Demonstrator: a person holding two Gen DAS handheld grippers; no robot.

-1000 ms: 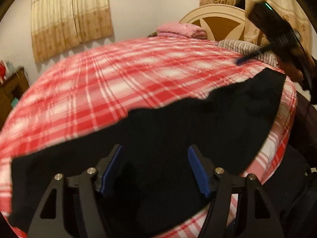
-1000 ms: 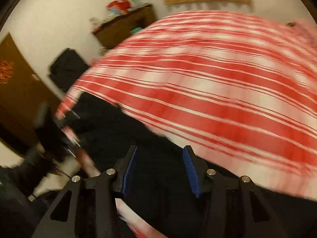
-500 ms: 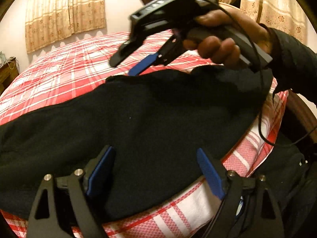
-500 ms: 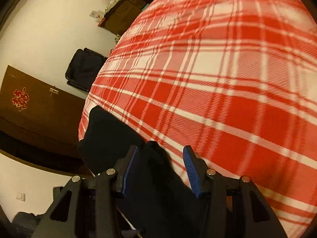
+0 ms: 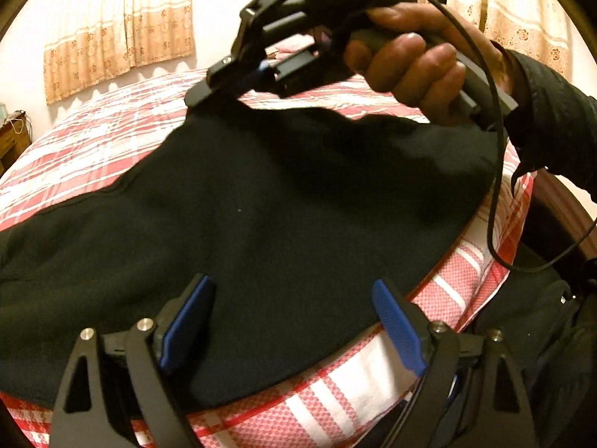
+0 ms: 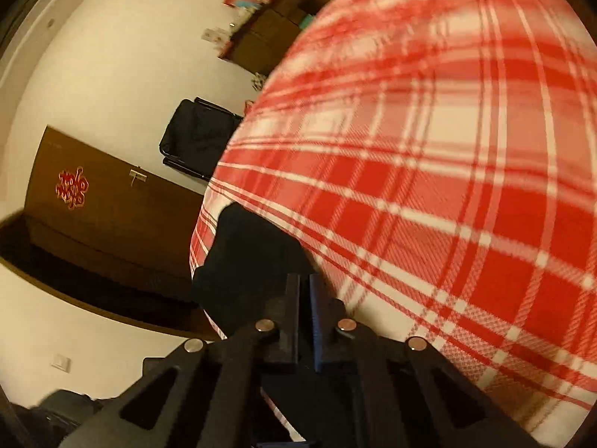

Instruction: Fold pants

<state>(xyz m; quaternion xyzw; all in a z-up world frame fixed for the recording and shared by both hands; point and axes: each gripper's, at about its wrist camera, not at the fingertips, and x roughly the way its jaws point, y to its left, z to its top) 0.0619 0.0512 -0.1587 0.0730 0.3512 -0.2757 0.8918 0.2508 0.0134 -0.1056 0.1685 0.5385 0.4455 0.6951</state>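
Our right gripper has just snapped its jaws together, and they pinch the far edge of the black pants. In the left wrist view we see that same gripper from outside: its tips bite the cloth at a raised peak, and the fabric slopes down from there on both sides. Our right hand wraps the handle, a dark sleeve behind it and a black cable looping down past the bed's edge.

Our left gripper has just been spreading its jaws, and they now stand wide apart. The blue pads hang over the near part of the pants; nothing is pressed between them, and we cannot tell whether the tips touch the cloth.

The pants lie spread across the near side of the bed, on a red and white plaid cover. Their near edge runs close to the mattress edge, and one end trails off to the left. In the right wrist view the dark cloth reaches ahead of the shut jaws toward the bed's corner, with bare plaid stretching to the right.

Beyond the bed we see curtains on the far wall. The right wrist view shows a brown door with a red ornament, a black bag near the bed, and a wooden dresser with blurred clutter on top.
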